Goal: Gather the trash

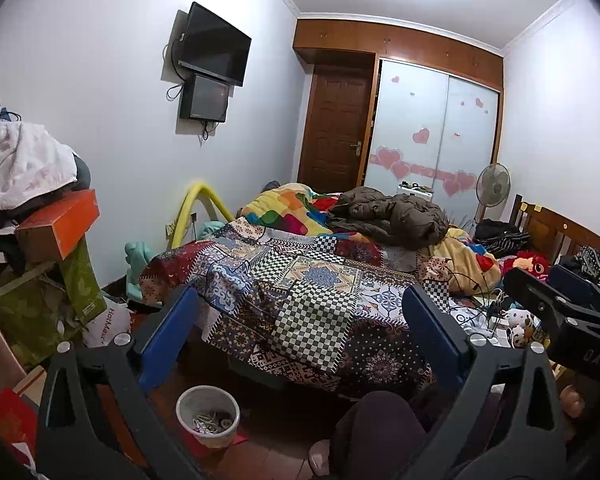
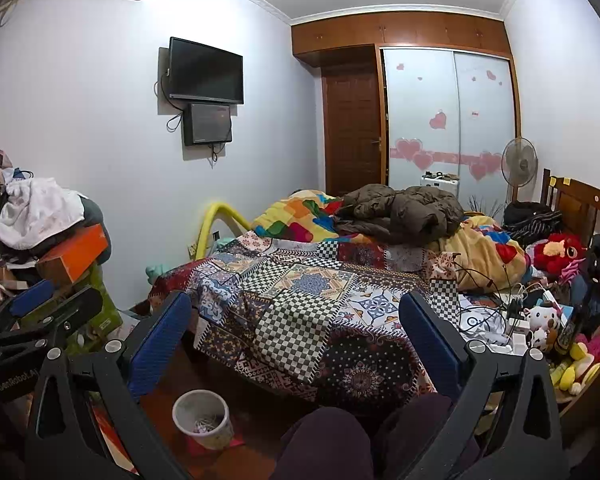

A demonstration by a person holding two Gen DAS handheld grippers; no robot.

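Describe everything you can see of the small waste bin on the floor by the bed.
The waste bin is a small round bucket, white or pale with faint speckled marks, apparently plastic. It stands upright and open-topped on the dark wooden floor, on something flat and red, just off the bed's near corner. Only a shallow layer of crumpled scraps lies at its bottom. Neither gripper touches it.

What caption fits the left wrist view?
Open left gripper faces a patchwork-covered bed; white trash bin on the floor below, right gripper at right.
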